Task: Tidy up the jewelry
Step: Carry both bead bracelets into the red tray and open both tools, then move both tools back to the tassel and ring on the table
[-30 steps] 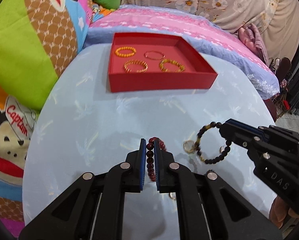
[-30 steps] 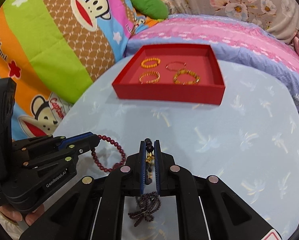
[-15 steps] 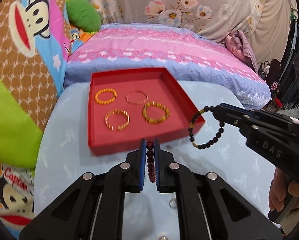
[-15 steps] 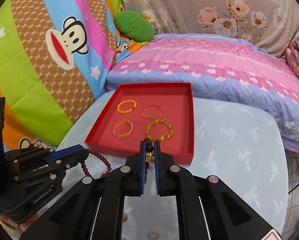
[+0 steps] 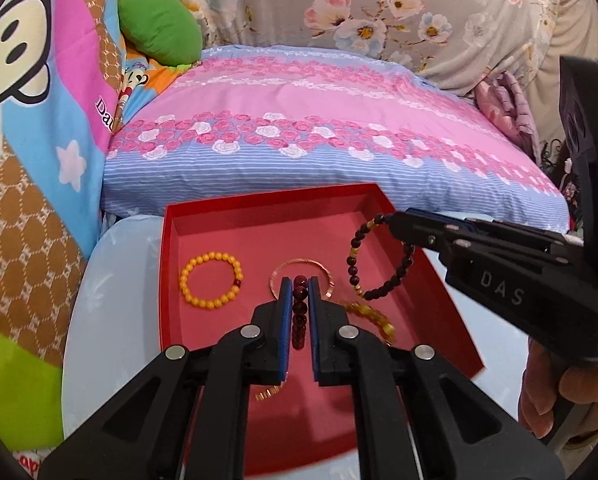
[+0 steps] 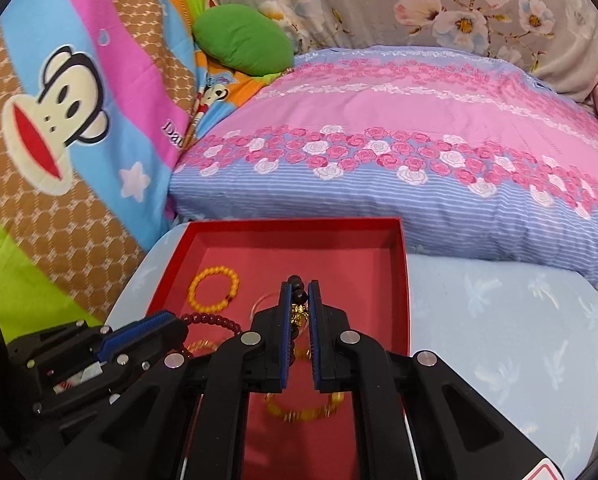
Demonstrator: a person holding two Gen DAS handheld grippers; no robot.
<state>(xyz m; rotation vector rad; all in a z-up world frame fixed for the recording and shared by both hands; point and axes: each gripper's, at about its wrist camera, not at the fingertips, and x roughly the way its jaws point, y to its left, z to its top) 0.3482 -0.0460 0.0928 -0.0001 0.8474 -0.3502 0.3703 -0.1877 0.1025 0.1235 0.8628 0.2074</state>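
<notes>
My left gripper (image 5: 299,286) is shut on a dark red bead bracelet (image 5: 299,312) and holds it above the red tray (image 5: 259,206). My right gripper (image 6: 299,290) is shut on a black bead bracelet with gold charms (image 6: 298,312), also above the tray (image 6: 405,280); that bracelet hangs as a loop in the left wrist view (image 5: 379,260). In the tray lie a yellow bead bracelet (image 5: 211,278), a thin rose-gold bangle (image 5: 303,266), an amber bracelet (image 5: 373,316) and a gold bangle, mostly hidden under the left gripper.
The tray sits at the far edge of a light blue round table (image 6: 499,320). Behind it is a pink and blue floral cushion (image 5: 319,120), a green pillow (image 5: 159,32) and a cartoon monkey blanket (image 6: 59,120) on the left.
Both grippers have carried their bracelets forward from the table's near side to above the red tray. Both stay shut on their bracelets.
</notes>
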